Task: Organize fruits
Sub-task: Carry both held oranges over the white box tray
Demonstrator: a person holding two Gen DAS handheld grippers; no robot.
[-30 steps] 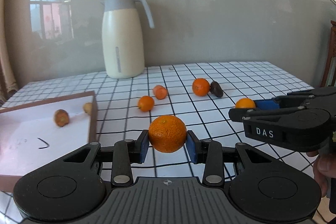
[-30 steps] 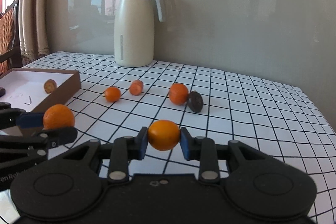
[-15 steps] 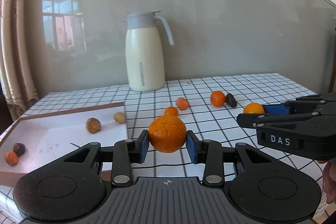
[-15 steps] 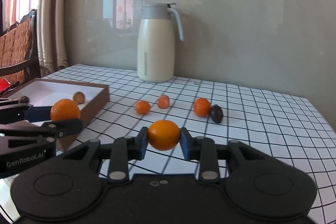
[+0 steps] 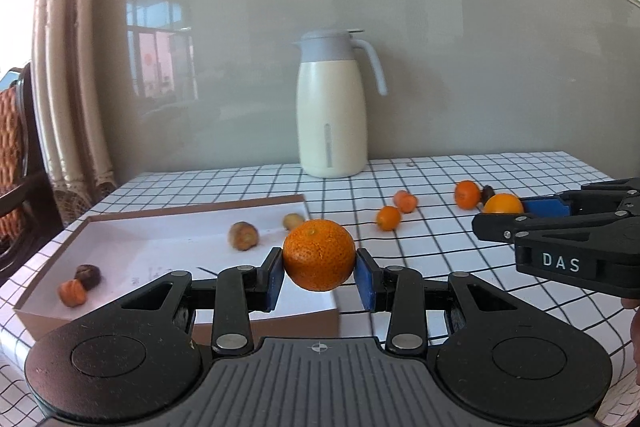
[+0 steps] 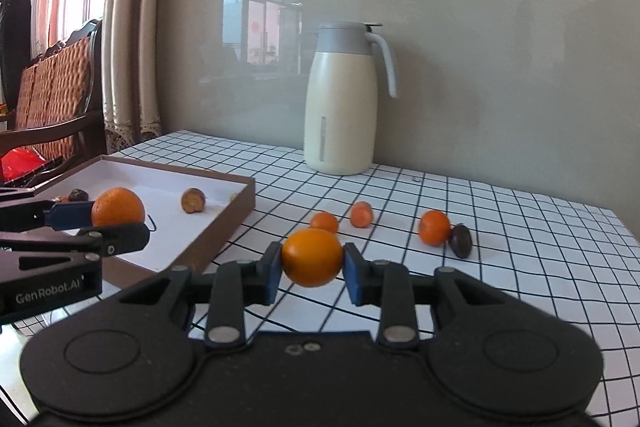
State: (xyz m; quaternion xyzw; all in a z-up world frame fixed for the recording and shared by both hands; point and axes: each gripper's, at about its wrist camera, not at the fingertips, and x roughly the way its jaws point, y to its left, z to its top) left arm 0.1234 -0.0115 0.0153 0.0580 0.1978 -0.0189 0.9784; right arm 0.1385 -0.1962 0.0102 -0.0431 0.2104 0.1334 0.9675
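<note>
I have a fruit in each gripper: the left gripper is closed on a dimpled mandarin, pinched at its widest part between the blue pads, and the right gripper is closed the same way on a smoother orange. Both fruits are held off the table; the mandarin hangs over the near right corner of the box, while the orange is over the checked table, to the right of the box wall. The step in hand, as I judge it, is carrying both into the box. To do it well I would bring the left one further in over the white floor, lower it until it nearly touches, then ease the pads apart slowly so it does not roll; the right one has to clear the brown wall first, and I would keep the two grippers from crossing. Counting: two fruits held. On the table lie five: three small orange ones, one orange-red one and a dark fruit touching its orange neighbour. In the box I count four: two brownish ones near the far wall, and a dark one beside an orange piece at the left end. One jug stands at the back.
</note>
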